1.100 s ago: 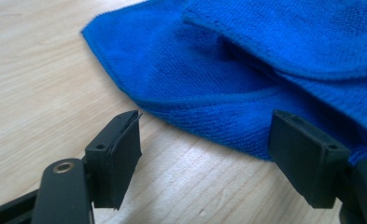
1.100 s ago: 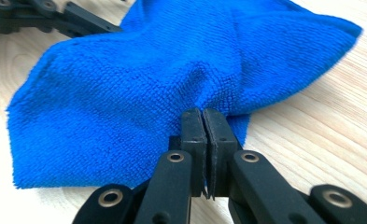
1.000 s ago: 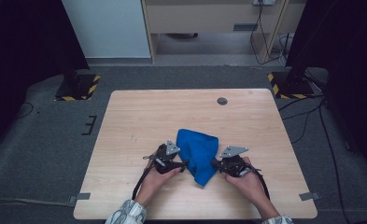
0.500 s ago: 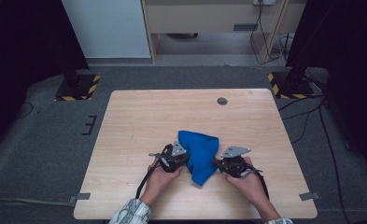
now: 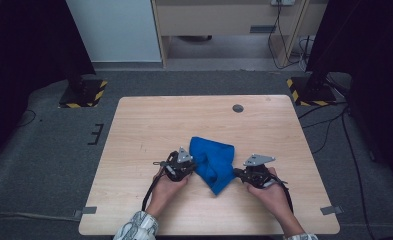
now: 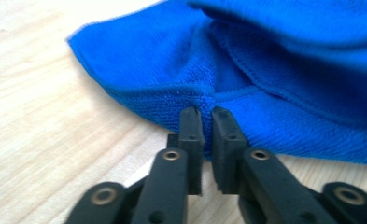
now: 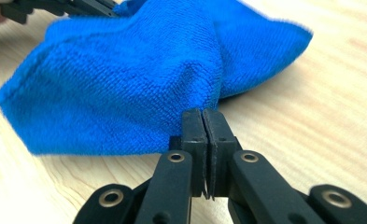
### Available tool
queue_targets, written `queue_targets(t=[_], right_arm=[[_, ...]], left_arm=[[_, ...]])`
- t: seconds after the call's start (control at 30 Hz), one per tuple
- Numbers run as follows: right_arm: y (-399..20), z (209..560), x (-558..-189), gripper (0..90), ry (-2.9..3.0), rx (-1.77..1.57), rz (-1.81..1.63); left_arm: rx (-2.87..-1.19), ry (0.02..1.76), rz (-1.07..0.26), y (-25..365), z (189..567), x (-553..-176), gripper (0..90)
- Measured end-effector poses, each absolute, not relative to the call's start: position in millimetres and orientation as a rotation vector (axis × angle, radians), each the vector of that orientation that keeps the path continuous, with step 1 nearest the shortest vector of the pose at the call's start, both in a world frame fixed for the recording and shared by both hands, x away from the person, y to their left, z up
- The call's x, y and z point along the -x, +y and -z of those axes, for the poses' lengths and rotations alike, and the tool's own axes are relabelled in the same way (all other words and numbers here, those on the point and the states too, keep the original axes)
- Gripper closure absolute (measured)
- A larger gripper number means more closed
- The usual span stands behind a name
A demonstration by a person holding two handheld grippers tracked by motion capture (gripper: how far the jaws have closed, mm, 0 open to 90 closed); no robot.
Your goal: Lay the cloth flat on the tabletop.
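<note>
cloth (image 5: 213, 162) lies between left claw (image 5: 191, 166) and right claw (image 5: 237, 173), both pinching its edges.

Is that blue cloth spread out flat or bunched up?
Bunched up. The blue cloth sits in a rumpled heap with folds and overlapping edges, pinched at either side by the left hand-held gripper and right hand-held gripper.

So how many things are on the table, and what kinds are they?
Blue cloth: 1
Grippers: 2, the left gripper and the right gripper, each pinching the cloth
Dark round spot on the table: 1
Total: 4
</note>
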State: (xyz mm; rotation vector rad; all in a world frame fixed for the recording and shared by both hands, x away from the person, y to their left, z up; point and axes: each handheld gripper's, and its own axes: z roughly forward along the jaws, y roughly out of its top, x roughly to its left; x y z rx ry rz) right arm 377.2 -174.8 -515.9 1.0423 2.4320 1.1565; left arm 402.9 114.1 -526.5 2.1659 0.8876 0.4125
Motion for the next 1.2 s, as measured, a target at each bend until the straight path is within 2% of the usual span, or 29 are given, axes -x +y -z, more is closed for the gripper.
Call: queue_targets(t=[0.07, 0.17, 0.23, 0.3, 0.37, 0.5, 0.57, 0.67, 0.77, 0.87, 1.13, 1.2], right_arm=[[-175, 518, -378, 84.4, 2.436, -1.050, -1.143], [-178, 513, -378, 70.9, 2.400, -1.083, -1.177], [-180, 509, -378, 59.6, 2.382, -1.092, -1.183], [-179, 505, -377, 51.6, 2.352, -1.086, -1.205], [-178, 499, -376, 48.5, 2.332, -1.075, -1.227], [-171, 491, -374, 52.2, 2.300, -1.040, -1.274], [-159, 483, -371, 59.2, 2.288, -0.988, -1.302], [-146, 479, -370, 64.1, 2.288, -0.951, -1.322], [-131, 478, -370, 62.9, 2.310, -0.920, -1.329], [-119, 483, -369, 57.8, 2.356, -0.887, -1.322], [-121, 491, -371, 50.2, 2.426, -0.905, -1.260], [-121, 493, -371, 54.2, 2.445, -0.899, -1.229]], left_arm=[[-2.144, 0.906, -0.446, 116, 523, -401, 64.1], [-2.129, 0.889, -0.490, 121, 516, -396, 59.4], [-2.114, 0.887, -0.497, 126, 511, -392, 57.9], [-2.106, 0.868, -0.491, 129, 506, -388, 60.3], [-2.089, 0.855, -0.477, 131, 501, -384, 63.3], [-2.068, 0.816, -0.422, 127, 495, -377, 69.5], [-2.076, 0.789, -0.412, 122, 493, -372, 70.8], [-2.084, 0.772, -0.393, 117, 494, -368, 71.6], [-2.083, 0.768, -0.383, 114, 495, -367, 71.7], [-2.086, 0.775, -0.389, 116, 496, -367, 71.1], [-2.076, 0.779, -0.374, 116, 498, -369, 69.7], [-2.078, 0.768, -0.372, 114, 498, -368, 69.2]])
